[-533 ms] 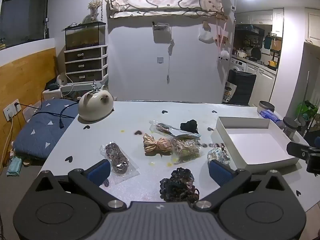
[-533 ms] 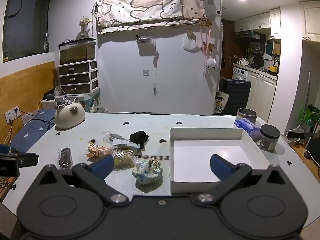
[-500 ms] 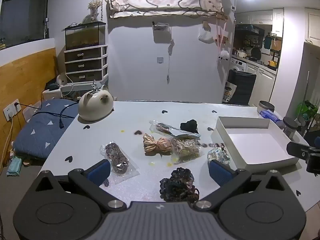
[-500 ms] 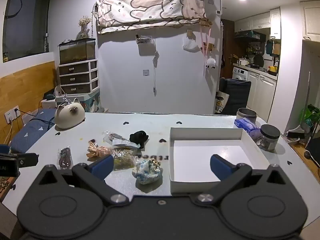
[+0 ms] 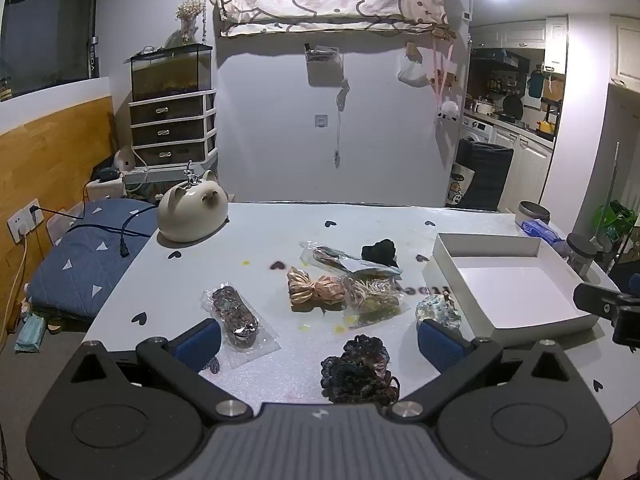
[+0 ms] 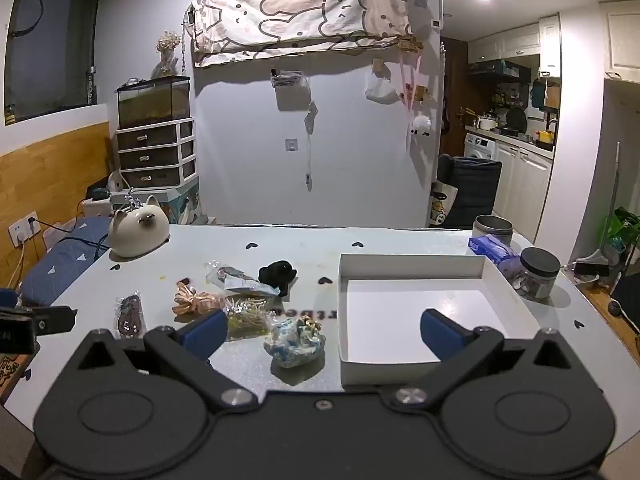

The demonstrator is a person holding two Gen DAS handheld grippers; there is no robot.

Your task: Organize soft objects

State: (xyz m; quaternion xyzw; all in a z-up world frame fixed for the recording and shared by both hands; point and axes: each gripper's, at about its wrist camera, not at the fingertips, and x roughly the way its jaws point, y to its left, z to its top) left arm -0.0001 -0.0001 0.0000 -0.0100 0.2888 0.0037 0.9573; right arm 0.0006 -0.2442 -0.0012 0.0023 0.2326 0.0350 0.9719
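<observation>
Several soft hair ties lie on the white table. A dark crocheted scrunchie sits nearest, between the open fingers of my left gripper, untouched. Further off lie a bagged brown scrunchie, a peach bow, a bagged straw-coloured tie, a bagged item, a black scrunchie and a blue patterned scrunchie. An empty white box stands at the right. My right gripper is open above the table edge, with the blue patterned scrunchie and the box ahead of it.
A cream cat-shaped ceramic pot stands at the table's far left corner. Two lidded jars and a blue tissue pack sit beyond the box. A blue cushion with a cable lies left of the table.
</observation>
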